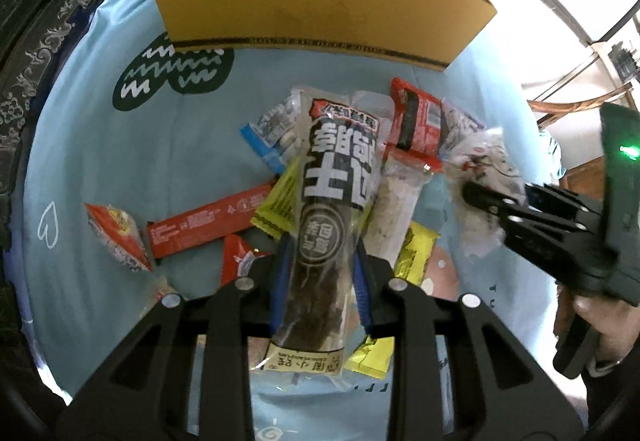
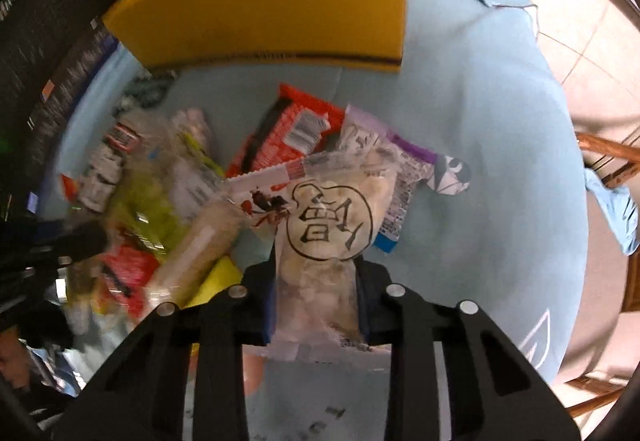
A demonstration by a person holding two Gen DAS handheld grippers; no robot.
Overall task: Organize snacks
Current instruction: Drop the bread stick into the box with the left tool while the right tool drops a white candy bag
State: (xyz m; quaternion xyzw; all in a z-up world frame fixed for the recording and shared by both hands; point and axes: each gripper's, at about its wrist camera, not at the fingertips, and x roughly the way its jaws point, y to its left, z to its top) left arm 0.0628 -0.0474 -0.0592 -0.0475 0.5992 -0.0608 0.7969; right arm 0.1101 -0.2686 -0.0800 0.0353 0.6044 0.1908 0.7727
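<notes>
My left gripper (image 1: 320, 253) is shut on a long clear pack (image 1: 340, 169) with dark contents and large black-and-white characters, held above the snack pile. My right gripper (image 2: 316, 265) is shut on a clear bag of pale snacks (image 2: 328, 217) marked with a circled character. In the left wrist view, the right gripper (image 1: 476, 197) and its bag (image 1: 480, 157) are at the right, with a person's hand behind. Loose snacks lie below: a red pack (image 1: 416, 121), an orange-red bar (image 1: 208, 221), a yellow pack (image 1: 276, 201). A yellow box (image 1: 320, 17) stands open behind the pile.
A light blue printed cloth (image 1: 120, 161) covers the table. The yellow box (image 2: 272, 9) holds a few packets at its back. Dark carved furniture (image 1: 36, 41) lies left. A wooden chair (image 2: 608, 153) and tiled floor are beyond the table's right edge.
</notes>
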